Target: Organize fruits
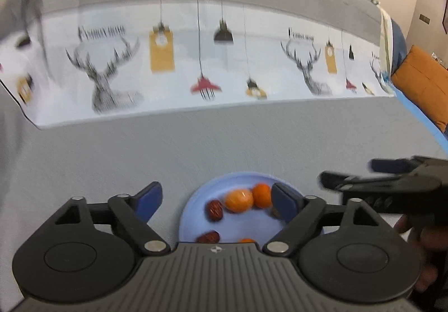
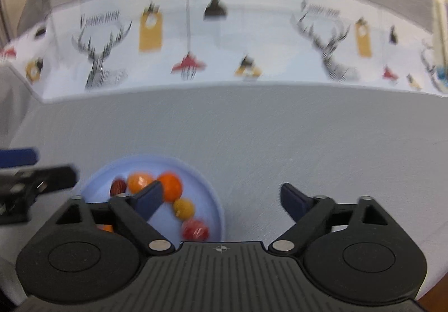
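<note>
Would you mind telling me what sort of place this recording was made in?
Probably a home living or dining room: a grey-topped table, its deer-print cloth, an orange cushion, and a blue plate of fruit.

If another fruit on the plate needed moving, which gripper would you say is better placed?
Probably the left gripper: its open jaws frame the fruits on the plate, while the right gripper points at bare table beside it.

Left gripper (image 1: 217, 200) jaws spread wide, nothing between the blue pads, tilted down over the near part of the plate (image 1: 196, 201). Right gripper (image 2: 221, 200) also wide apart and empty, tilted down just right of the plate; its left finger (image 2: 148, 197) overlaps the plate. In the left wrist view the right gripper juts in right of the plate, a hand (image 1: 420, 242) behind it.
</note>
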Tool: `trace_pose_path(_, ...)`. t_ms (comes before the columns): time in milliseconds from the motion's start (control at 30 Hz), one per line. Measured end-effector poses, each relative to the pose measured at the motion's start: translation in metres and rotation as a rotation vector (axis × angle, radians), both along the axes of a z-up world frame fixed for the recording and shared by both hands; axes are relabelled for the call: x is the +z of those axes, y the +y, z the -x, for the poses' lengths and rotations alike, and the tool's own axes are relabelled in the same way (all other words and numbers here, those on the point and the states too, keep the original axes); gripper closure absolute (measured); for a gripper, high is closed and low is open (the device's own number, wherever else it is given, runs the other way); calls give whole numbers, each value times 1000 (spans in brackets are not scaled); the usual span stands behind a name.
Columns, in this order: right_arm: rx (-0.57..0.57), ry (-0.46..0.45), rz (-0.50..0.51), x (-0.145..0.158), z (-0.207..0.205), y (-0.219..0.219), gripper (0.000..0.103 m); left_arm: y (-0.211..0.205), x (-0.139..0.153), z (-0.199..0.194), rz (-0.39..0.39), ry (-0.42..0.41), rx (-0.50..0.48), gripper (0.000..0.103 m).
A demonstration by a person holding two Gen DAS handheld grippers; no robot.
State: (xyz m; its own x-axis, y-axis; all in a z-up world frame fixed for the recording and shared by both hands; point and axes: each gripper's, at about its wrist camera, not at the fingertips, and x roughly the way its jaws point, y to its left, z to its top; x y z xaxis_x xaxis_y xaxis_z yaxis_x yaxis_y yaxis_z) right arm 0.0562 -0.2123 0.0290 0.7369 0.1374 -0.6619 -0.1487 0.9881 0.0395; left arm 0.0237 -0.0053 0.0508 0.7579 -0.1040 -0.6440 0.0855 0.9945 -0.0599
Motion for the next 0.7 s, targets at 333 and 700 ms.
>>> trace_pose_path(333,-40,-68,-4,31,36,-26,1,-11,29,45,10,1,53,11)
trace_pose_path(700,48,-64,-3,-12,89,-9,1,-25,-32,79,-131,85,68,1)
